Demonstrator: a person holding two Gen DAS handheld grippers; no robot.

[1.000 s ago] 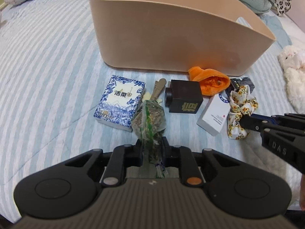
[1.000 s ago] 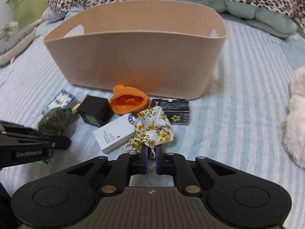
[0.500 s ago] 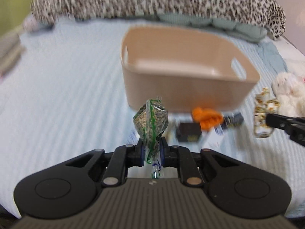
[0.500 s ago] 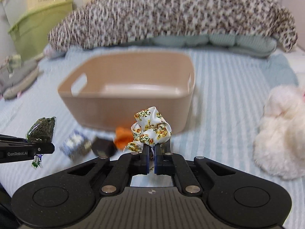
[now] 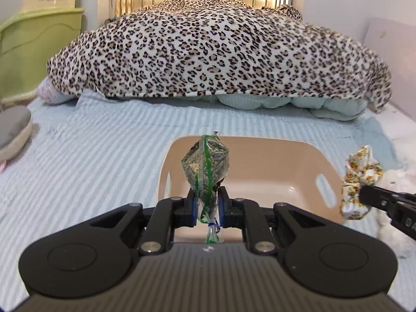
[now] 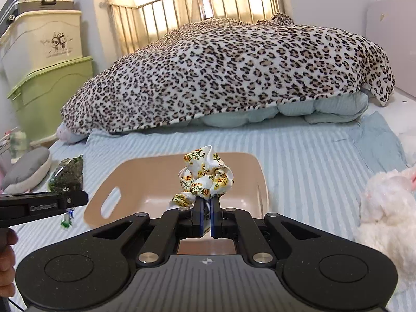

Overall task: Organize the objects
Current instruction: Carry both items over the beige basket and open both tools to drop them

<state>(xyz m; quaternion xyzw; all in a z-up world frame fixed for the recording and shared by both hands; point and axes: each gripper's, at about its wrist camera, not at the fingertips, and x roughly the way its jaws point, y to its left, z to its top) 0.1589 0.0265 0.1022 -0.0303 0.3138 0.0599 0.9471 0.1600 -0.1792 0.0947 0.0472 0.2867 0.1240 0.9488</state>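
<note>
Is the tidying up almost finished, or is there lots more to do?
Not finished. The beige bin shows nothing on the part of its floor in view. In hand: the left gripper pinches a bag of dried herbs, and the right gripper pinches a floral scrunchie, both raised by the bin. Left: dropping both in.

The tan plastic bin [image 5: 260, 171] sits open-topped with its inside bare, so there's room to go straight down. White fluffy plush toy [image 6: 384, 208] crowds the right side; leopard-print blanket [image 6: 234, 78] walls off the far end.
</note>
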